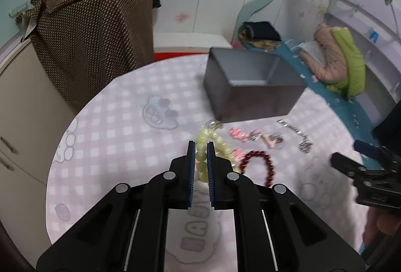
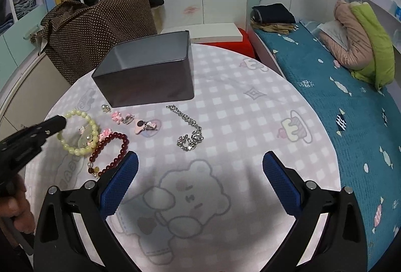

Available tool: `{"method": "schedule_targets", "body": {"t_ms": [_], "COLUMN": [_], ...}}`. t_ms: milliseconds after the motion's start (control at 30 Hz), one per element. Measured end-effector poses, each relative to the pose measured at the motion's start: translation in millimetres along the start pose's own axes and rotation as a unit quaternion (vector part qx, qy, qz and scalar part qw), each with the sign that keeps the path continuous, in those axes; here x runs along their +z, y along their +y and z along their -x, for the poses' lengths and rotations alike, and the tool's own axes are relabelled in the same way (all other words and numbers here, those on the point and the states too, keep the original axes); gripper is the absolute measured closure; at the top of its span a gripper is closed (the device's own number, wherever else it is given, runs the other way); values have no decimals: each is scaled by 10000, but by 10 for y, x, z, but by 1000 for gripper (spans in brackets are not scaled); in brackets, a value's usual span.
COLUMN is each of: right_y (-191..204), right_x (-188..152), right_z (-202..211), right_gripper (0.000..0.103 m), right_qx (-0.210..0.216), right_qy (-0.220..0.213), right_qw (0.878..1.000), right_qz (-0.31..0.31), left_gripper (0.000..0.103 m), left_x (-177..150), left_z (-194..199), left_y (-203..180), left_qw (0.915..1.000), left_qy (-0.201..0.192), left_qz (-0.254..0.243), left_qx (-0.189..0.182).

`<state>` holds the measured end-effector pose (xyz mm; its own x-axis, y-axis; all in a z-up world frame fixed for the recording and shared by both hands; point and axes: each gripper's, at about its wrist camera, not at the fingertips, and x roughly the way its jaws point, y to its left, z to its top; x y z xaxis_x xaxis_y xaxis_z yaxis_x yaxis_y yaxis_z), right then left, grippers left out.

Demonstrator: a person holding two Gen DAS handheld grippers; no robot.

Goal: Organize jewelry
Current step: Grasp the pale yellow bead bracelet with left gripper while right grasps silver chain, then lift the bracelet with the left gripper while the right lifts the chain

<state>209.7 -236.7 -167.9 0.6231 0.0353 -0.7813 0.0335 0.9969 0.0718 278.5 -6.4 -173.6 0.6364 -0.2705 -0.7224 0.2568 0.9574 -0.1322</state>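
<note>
Left wrist view: my left gripper [image 1: 201,154] is clamped on the pale yellow-green bead bracelet [image 1: 200,156], near the table's [image 1: 112,136] centre.
Right gripper [image 2: 200,166]: fingers wide apart.
Red bracelet [image 2: 110,154]: right of it.

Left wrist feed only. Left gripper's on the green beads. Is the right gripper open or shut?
Observer: The right gripper is wide open, with nothing between its fingers.
Operator: Is the green bracelet a full loop? My gripper blocks it.
Observer: Yes, the green bracelet is a complete ring.
Operator: Is the red one all red?
Observer: No, the red bracelet has a few amber beads at its near end.
</note>
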Motion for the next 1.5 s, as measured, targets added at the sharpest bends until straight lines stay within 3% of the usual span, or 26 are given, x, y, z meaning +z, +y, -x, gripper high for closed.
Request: {"method": "schedule_targets", "body": {"t_ms": [367, 500, 567, 633, 700, 800, 967, 1133, 1500], "right_y": [-97, -49, 3, 56, 86, 128, 72, -8, 36], "right_x": [235, 259, 214, 162, 137, 102, 99, 173, 616], "right_z": [-357, -574, -661, -620, -577, -537, -456, -258, 352], "right_gripper": [11, 39, 44, 51, 77, 92, 96, 96, 96], "right_qx": [-115, -5, -49, -70, -23, 30, 204, 692, 1560], "right_qy": [176, 504, 685, 573, 502, 457, 404, 269, -210], "right_qw": [9998, 9985, 9969, 9966, 9962, 9949, 9956, 9960, 9866], "right_qz": [47, 201, 388, 583, 712, 903, 823, 506, 440], "left_gripper": [94, 94, 94, 94, 94, 94, 94, 94, 94], "left_x": [64, 46, 17, -10, -30, -51, -55, -30, 280], "left_z": [534, 572, 587, 592, 582, 558, 585, 613, 782], "left_y": [-171, -182, -174, -175, -170, -164, -162, -138, -178], "left_qw": [9970, 9969, 9970, 9971, 9973, 9975, 9973, 9971, 9939], "left_qy": [-602, -612, -599, -587, -560, -531, -568, -592, -846], "left_qz": [-26, 34, 52, 49, 46, 60, 32, 95, 38], "left_qx": [-493, -495, -490, -475, -463, -467, -465, -468, -712]}}
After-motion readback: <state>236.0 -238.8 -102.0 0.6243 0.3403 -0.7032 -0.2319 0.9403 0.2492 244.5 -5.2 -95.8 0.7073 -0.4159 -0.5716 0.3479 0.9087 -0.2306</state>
